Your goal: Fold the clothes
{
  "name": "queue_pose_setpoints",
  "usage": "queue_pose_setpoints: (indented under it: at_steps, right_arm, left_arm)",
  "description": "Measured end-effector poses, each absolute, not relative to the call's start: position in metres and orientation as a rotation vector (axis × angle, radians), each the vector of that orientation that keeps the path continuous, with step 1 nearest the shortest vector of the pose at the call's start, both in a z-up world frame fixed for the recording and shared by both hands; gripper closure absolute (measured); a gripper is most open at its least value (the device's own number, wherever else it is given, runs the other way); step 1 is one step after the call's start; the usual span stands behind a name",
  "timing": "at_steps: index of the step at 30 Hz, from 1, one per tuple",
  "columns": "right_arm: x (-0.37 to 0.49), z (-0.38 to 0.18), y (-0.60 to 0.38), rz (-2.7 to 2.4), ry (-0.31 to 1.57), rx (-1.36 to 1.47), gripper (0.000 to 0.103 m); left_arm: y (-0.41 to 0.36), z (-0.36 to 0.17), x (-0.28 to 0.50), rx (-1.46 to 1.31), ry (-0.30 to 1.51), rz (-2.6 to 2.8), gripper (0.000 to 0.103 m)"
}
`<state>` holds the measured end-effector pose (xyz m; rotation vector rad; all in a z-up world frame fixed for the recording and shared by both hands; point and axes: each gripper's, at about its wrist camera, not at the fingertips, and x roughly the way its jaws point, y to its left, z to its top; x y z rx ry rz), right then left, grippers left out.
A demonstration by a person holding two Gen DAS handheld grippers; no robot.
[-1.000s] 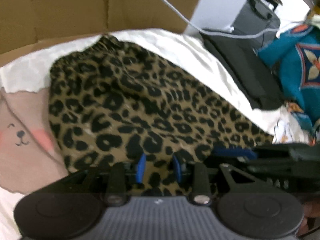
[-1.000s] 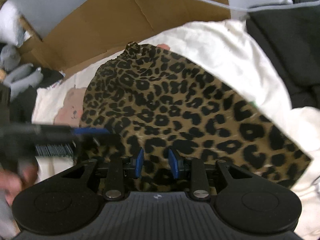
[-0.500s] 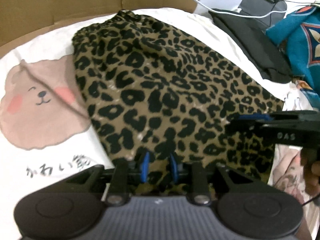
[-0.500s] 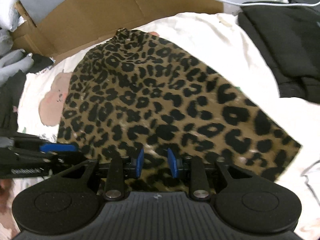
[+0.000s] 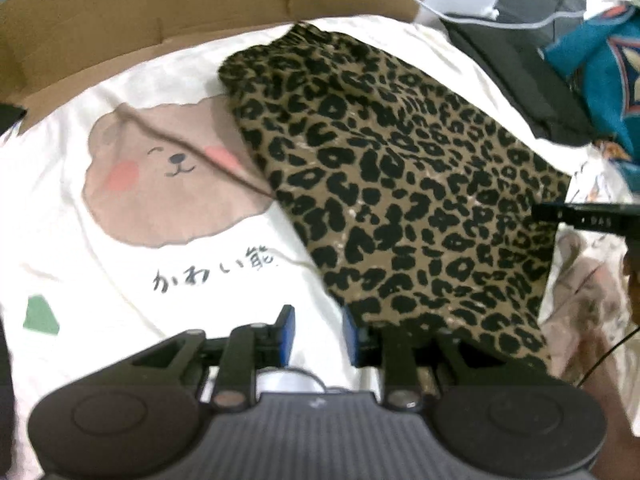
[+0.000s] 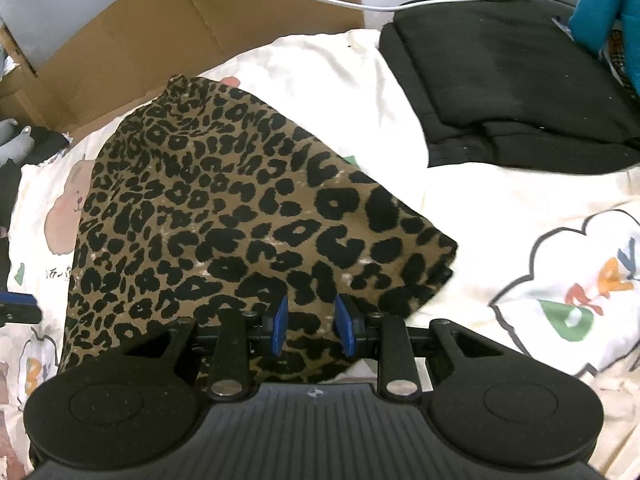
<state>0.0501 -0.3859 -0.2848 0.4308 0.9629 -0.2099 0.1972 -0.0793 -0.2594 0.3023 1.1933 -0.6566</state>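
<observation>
Leopard garment [image 5: 400,184] lies mid-frame on the cream bear sheet [image 5: 120,240], narrower than before. Left gripper [image 5: 318,334] is off its edge, opening, empty; right gripper [image 6: 312,328] narrowly parted, seemingly gripping nothing. Fold apparently done.

Both grippers angled steeply down, jaws part-open.
Left gripper [image 5: 316,334]: blue pads apart and opening, nothing pinched between them. Right gripper [image 6: 310,328]: blue pads apart, hovering, not visibly pinching. Right gripper's tip shows at the left view's right edge.
</observation>
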Motion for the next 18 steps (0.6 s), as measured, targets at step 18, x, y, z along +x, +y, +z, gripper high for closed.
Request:
queue_pose_setpoints:
  at_steps: [18]
  right_arm:
    - [0.055,-0.228,-0.321,0.053,0.93,0.362,0.069]
  left_arm:
    - [-0.014,-0.289,0.161,0.027,1.345,-0.629,0.074]
